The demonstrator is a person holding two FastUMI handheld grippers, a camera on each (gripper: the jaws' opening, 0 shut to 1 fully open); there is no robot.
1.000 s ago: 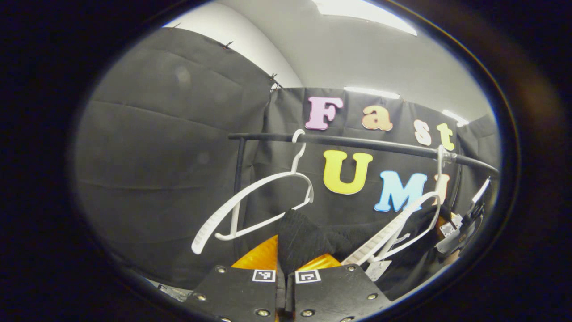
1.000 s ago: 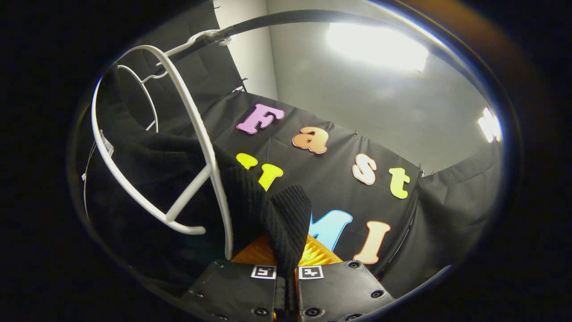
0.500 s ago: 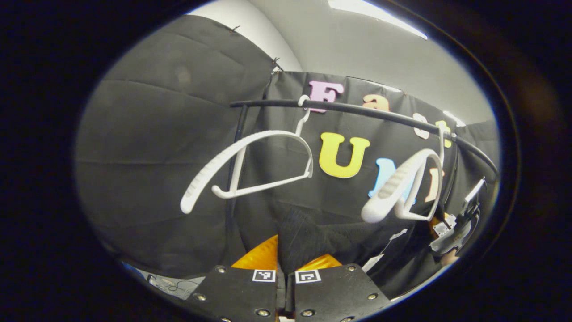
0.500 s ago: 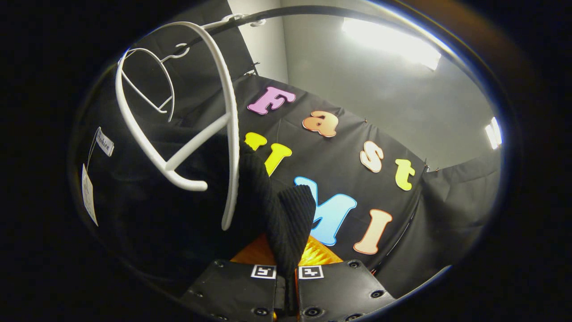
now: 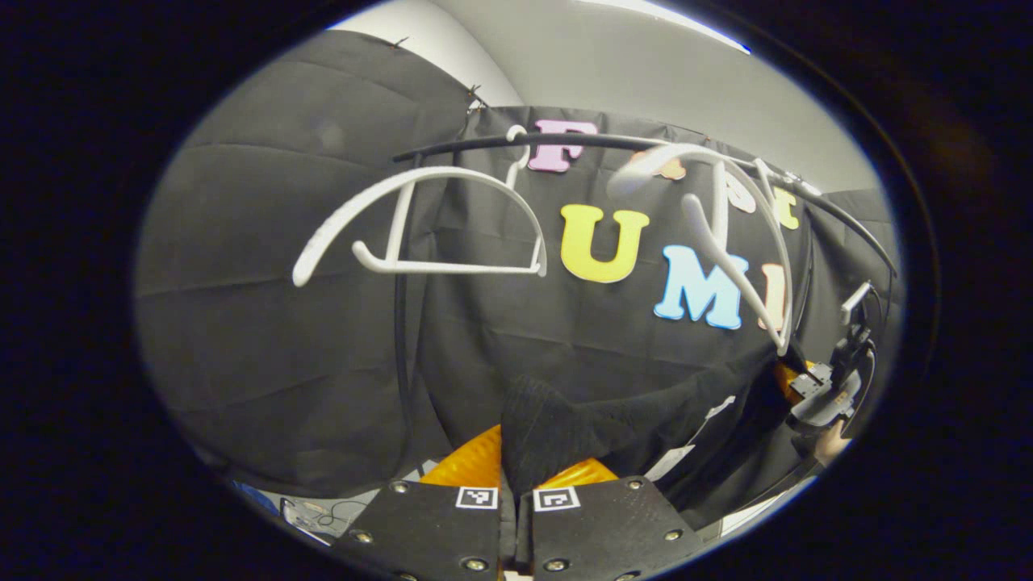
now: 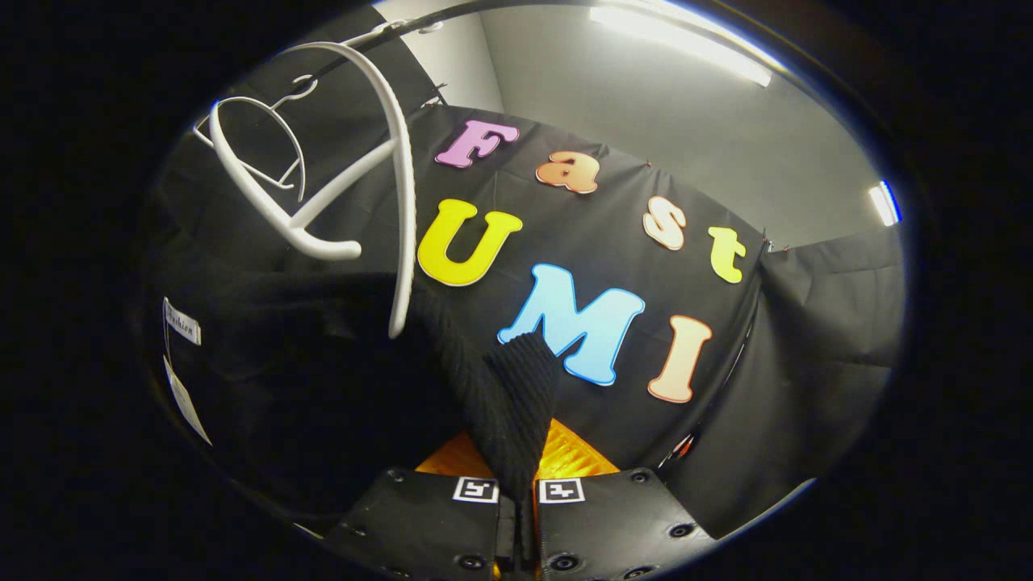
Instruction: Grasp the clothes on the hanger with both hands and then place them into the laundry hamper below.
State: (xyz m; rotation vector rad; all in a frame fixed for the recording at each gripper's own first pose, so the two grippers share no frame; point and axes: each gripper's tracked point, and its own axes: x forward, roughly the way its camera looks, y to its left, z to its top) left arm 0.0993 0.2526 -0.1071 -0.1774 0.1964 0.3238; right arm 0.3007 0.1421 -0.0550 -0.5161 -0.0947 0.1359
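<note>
**Inspector A:** Left hand-held gripper (image 5: 515,484): fingers drawn together at the bottom of the left gripper view, a fold of the black knit garment (image 5: 557,432) clamped between them. Status: grasping the garment.

**Inspector B:** Confirmed. Right hand-held gripper (image 6: 520,488) in the right gripper view shows the same condition: fingers close together, a ribbed edge of the black knit garment (image 6: 508,403) rising from between them. Status: grasping the garment.

**Inspector A:** Garment location: it hangs slack below the rail, stretched between the two grippers. In the left gripper view it runs rightward from the fingers toward the other hand-held gripper (image 5: 823,391), seen far right with a bit of the hand holding it. White tags (image 5: 670,461) dangle from the cloth.

**Inspector B:** Hangers: two white hangers hook on the black rail (image 5: 484,145). The left hanger (image 5: 420,222) is bare and tilted. The right hanger (image 5: 726,234) is swung askew, its lower arm end near the garment; contact there cannot be determined.

**Inspector A:** In the right gripper view the near hanger (image 6: 363,161) sits above the garment, with one arm tip down at the cloth's upper edge. A white tag (image 6: 181,323) shows on the dark fabric at left.
</note>
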